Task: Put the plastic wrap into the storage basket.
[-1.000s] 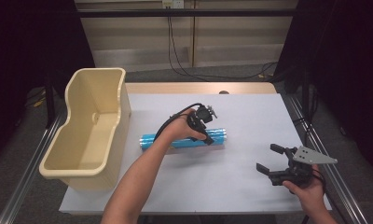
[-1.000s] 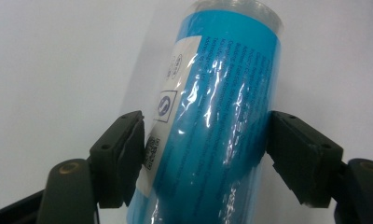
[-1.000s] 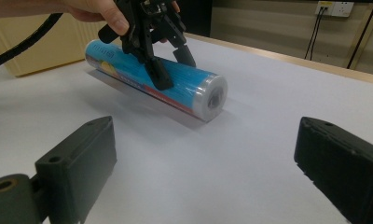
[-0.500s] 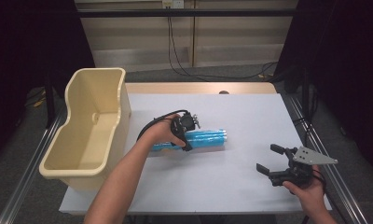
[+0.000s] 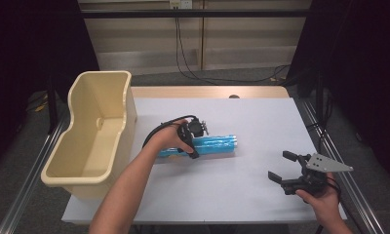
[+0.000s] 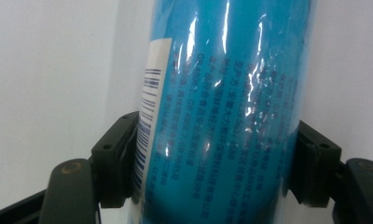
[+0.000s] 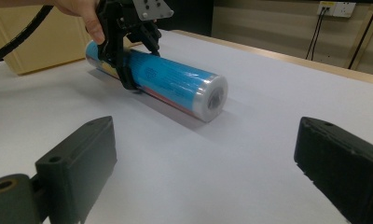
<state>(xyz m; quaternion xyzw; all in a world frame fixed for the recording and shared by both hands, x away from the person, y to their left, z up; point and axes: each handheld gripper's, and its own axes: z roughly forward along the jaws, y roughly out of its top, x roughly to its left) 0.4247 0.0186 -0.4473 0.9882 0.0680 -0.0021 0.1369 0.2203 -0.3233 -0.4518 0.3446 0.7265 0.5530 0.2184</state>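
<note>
A white table (image 5: 242, 195) holds a cream plastic bin (image 5: 93, 131) at its left edge. Near the table's middle, just right of the bin, a blue plastic-wrapped roll (image 5: 212, 145) lies on its side. The left gripper (image 5: 189, 141) straddles it near its left end, jaws pressed against both sides. The right gripper (image 5: 281, 168) rests well apart at the near right, jaws spread wide, gripping nothing.

open table (image 5: 242, 195), bin (image 5: 93, 134) walling left edge
</note>
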